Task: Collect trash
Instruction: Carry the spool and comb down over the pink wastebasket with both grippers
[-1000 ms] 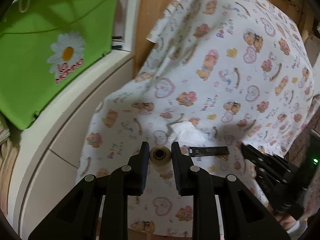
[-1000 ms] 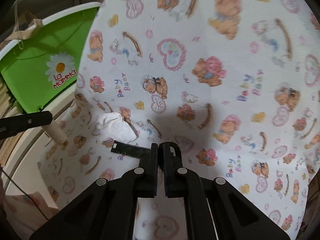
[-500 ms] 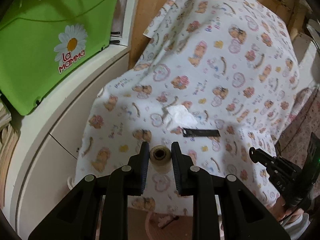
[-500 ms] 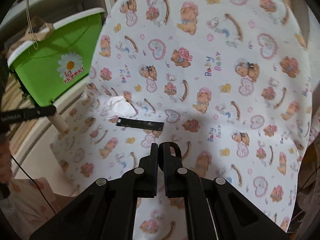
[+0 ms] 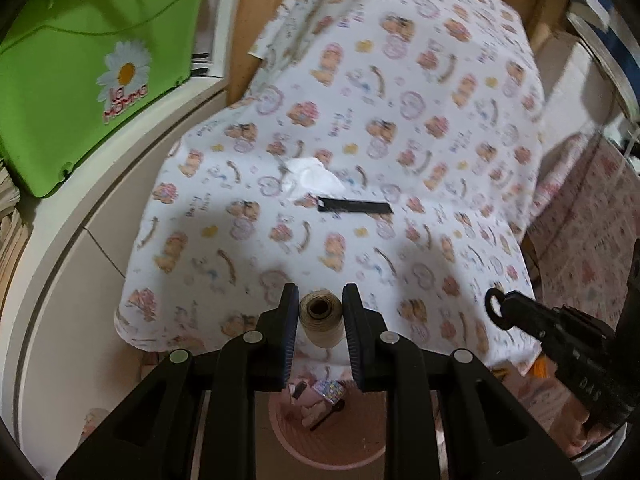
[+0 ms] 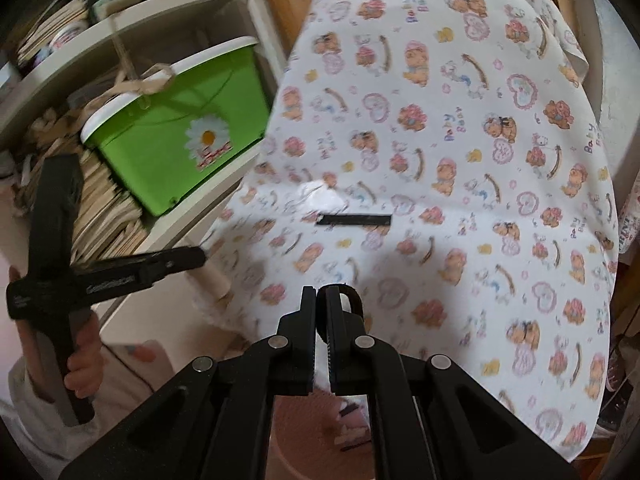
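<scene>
Even, moderately bright indoor light from above, soft gripper shadows on the printed cloth (image 5: 400,128), motion blur smearing its pattern in both views, strong fisheye bending with dark vignetted corners, green bin (image 6: 180,136) slightly smeared

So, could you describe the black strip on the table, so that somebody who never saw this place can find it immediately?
Look at the table covered by the white teddy-bear cloth, to the right of the green box on the shelf. Near the cloth's middle lies a crumpled white tissue; the black strip lies flat at its lower right edge. It is the only dark, straight, long thing on the cloth.
</scene>
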`<state>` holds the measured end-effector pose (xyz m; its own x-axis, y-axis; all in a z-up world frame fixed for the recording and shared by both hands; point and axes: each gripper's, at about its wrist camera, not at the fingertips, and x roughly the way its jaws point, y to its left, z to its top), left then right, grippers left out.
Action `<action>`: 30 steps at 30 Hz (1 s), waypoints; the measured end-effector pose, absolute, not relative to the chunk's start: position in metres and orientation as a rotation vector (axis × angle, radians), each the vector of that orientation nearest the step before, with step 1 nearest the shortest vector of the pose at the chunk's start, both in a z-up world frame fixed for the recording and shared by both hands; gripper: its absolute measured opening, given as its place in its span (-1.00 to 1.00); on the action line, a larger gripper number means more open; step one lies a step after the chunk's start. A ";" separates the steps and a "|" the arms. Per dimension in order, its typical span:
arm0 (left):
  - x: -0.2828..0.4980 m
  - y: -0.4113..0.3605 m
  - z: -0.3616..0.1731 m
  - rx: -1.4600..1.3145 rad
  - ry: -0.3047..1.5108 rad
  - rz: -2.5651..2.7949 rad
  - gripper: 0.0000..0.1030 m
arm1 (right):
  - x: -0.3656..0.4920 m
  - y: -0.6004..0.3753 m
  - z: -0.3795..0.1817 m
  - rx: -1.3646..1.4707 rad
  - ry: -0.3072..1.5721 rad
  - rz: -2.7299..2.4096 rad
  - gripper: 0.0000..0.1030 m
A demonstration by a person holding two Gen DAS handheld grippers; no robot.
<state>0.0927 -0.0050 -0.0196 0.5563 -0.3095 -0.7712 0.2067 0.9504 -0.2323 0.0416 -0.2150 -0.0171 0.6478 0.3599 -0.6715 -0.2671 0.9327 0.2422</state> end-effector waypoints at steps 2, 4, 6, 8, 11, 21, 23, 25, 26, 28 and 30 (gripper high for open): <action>0.090 -0.009 -0.019 -0.115 0.944 -0.343 -0.58 | 0.032 -0.209 -0.016 0.091 0.790 0.388 -0.89; 0.088 -0.012 -0.021 -0.124 0.971 -0.377 -0.58 | 0.027 -0.206 -0.016 0.090 0.802 0.415 -0.90; 0.087 -0.015 -0.028 -0.127 1.012 -0.403 -0.58 | 0.026 -0.212 -0.019 0.180 0.839 0.478 -0.90; 0.086 -0.020 -0.036 -0.121 1.055 -0.423 -0.58 | 0.027 -0.218 -0.027 0.270 0.885 0.513 -0.89; 0.082 -0.029 -0.046 -0.097 1.100 -0.439 -0.58 | 0.027 -0.223 -0.042 0.291 0.933 0.510 -0.89; 0.078 -0.054 -0.099 0.004 1.249 -0.388 -0.58 | 0.035 -0.210 -0.093 0.231 1.081 0.451 -0.89; 0.079 -0.054 -0.111 0.016 1.274 -0.355 -0.58 | 0.035 -0.206 -0.106 0.196 1.108 0.422 -0.89; 0.080 -0.055 -0.126 0.021 1.311 -0.334 -0.58 | 0.037 -0.201 -0.123 0.160 1.152 0.402 -0.89; 0.079 -0.056 -0.131 0.026 1.322 -0.329 -0.58 | 0.037 -0.199 -0.132 0.142 1.171 0.392 -0.89; 0.077 -0.060 -0.144 0.055 1.337 -0.314 -0.58 | 0.036 -0.193 -0.149 0.099 1.200 0.369 -0.89; 0.073 -0.065 -0.156 0.082 1.355 -0.307 -0.58 | 0.035 -0.188 -0.164 0.055 1.227 0.348 -0.89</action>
